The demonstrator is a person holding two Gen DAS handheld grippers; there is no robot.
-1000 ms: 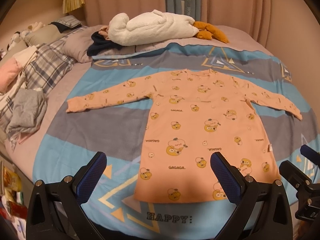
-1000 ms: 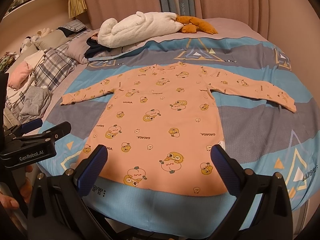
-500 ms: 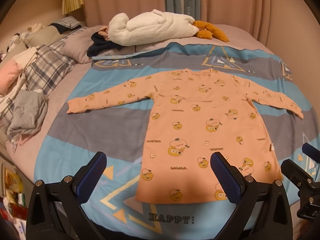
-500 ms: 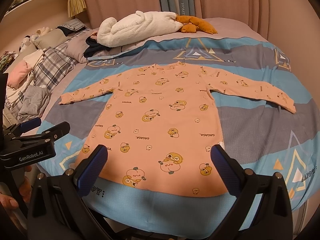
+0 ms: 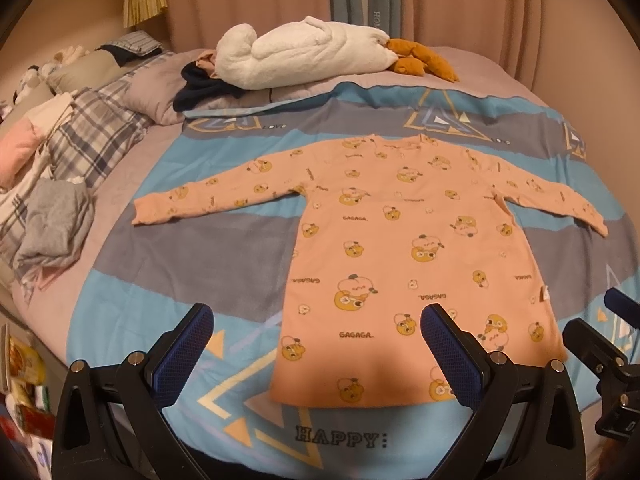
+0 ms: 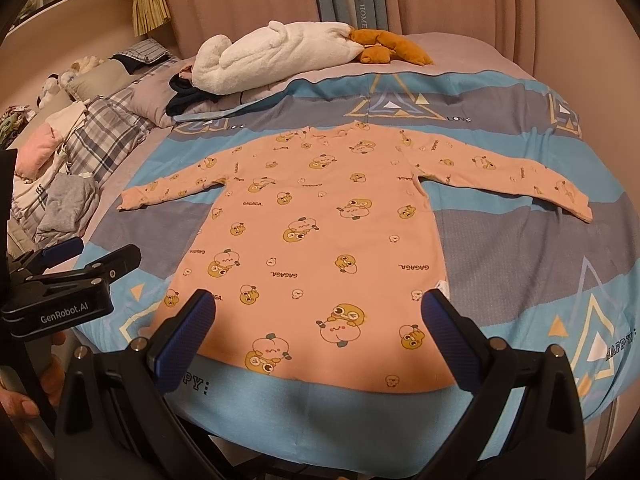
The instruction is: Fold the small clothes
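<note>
Left gripper [image 5: 316,350]: fingers spread wide, nothing between them, hanging off the near edge of the bed, apart from the cloth.
Right gripper [image 6: 318,338]: spread just as wide, likewise holding nothing, hanging over the near edge.
Quilt cover [image 5: 160,280]: blue and grey, printed with triangles, carrying the garment near its middle.
Shirt [image 5: 404,256]: small, peach, long-sleeved, cartoon print, lying flat and face up on the quilt cover.
Hem [image 6: 320,376]: nearest part of the shirt, just ahead of both grippers, running side to side.
Long axis: hem to collar, pointing straight away from the grippers.
Hem corners: left corner [image 5: 276,394] lying between the left gripper's fingers in its view; right corner [image 6: 448,384] close under the right gripper's right finger.
Left sleeve [image 5: 208,200]: stretched out leftward, cuff well apart from the left gripper, farther up the bed.
Right sleeve [image 6: 512,178]: stretched out rightward, cuff well apart from the right gripper.
Nearer hand: left for the left sleeve, right for the right sleeve; each probably to reach forward and outward.
Collar [image 6: 332,132]: farthest part of the shirt.
White plush [image 5: 304,56]: beyond the collar, at the head of the bed, clear of the shirt.
</note>
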